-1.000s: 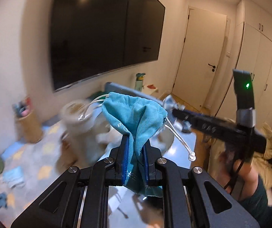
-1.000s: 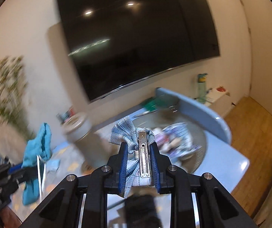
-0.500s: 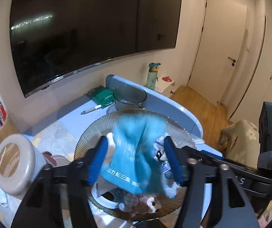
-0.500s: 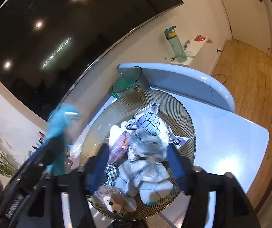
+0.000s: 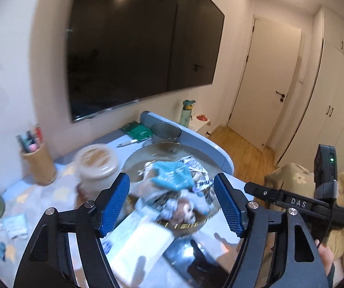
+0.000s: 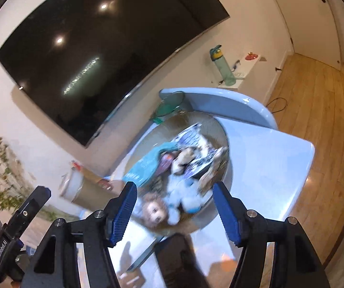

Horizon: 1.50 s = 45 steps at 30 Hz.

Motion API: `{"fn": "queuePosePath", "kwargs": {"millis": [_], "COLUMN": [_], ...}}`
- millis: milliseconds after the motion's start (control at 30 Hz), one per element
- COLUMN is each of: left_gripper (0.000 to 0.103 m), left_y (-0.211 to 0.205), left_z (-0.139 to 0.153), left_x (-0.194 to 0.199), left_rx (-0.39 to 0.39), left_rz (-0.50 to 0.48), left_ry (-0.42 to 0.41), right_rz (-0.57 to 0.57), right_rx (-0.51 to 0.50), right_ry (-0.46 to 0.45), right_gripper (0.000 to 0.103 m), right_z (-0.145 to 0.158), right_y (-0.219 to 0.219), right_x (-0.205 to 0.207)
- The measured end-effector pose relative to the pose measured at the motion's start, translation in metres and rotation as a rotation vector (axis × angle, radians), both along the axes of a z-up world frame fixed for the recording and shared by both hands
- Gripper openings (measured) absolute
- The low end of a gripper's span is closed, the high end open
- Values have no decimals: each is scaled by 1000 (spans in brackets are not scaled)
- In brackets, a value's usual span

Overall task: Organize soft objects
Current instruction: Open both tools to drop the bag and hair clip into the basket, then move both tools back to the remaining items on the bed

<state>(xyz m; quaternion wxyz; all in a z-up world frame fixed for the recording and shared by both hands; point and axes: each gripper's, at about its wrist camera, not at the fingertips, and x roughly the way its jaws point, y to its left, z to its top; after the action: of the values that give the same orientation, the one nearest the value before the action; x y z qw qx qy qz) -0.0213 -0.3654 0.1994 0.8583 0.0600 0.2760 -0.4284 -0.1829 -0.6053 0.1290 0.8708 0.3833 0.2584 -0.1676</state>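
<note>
A ribbed glass bowl (image 5: 152, 150) on the pale blue table holds a heap of soft things. A teal drawstring pouch (image 5: 173, 176) lies on top; it also shows in the right wrist view (image 6: 145, 165). A small plush doll (image 6: 154, 212) lies at the bowl's near side (image 5: 182, 212), with pale blue and grey cloth pieces (image 6: 186, 194) beside it. My left gripper (image 5: 172, 202) is open and empty just above the bowl's near rim. My right gripper (image 6: 173, 206) is open and empty over the bowl (image 6: 227, 141). Both views are blurred.
A lidded tan jar (image 5: 96, 168) stands left of the bowl, a pen cup (image 5: 37, 160) behind it. A grey pot (image 5: 166, 132), green booklet (image 5: 137, 129) and pen lie beyond. A white box (image 5: 143, 244) lies near. A large TV (image 5: 133, 48) hangs on the wall.
Both grippers have opened. The teal pouch has left my left gripper and the checked cloth my right; both lie in the bowl. Both grippers have pulled back a little.
</note>
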Motion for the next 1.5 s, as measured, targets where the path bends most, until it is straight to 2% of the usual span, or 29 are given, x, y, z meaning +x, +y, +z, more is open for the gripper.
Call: {"fn": "queuePosePath", "kwargs": {"millis": [133,267,500,600,667,800,867,933,1000,1100,1167,1233,1267,1500], "left_gripper": [71,71,71,71,71,71,71,69,69,69,70,71,71,71], "left_y": [69,150,295,341,361,393,401,403,403,400,391,384,382,389], "left_z": [7,7,-7,-25,-42,-96,-132,-162,-185,-200,-211,-211,-210,-212], "left_x": [-15,-18,-1,9,18,47,63,72,75,76,77,77,76,76], "left_rx": [1,-7,-33,100,144,148,176,221,206,174,216,275,275,262], "left_rz": [72,185,475,707,758,804,858,886,860,841,836,832,827,840], "left_ry": [-24,-21,22,-16,9,143,194,230,264,254,243,229,218,249], "right_rz": [60,175,428,523,585,684,710,741,755,808,820,826,825,825], "right_rx": [-26,-56,-117,-141,-154,-195,-253,-393,-485,-501,-528,-523,-520,-524], "right_ry": [-14,-17,7,31,48,93,106,126,187,188,203,229,253,269], "right_gripper": [72,75,75,77,77,77,78,78,78,78,79,86,88,101], "right_z": [10,15,10,-4,-17,-50,-69,-94,-116,-131,-134,-140,-143,-145], "right_y": [33,79,183,227,255,309,328,350,362,371,374,375,375,376], "right_x": [0,18,76,101,118,156,171,186,194,197,198,200,202,203]}}
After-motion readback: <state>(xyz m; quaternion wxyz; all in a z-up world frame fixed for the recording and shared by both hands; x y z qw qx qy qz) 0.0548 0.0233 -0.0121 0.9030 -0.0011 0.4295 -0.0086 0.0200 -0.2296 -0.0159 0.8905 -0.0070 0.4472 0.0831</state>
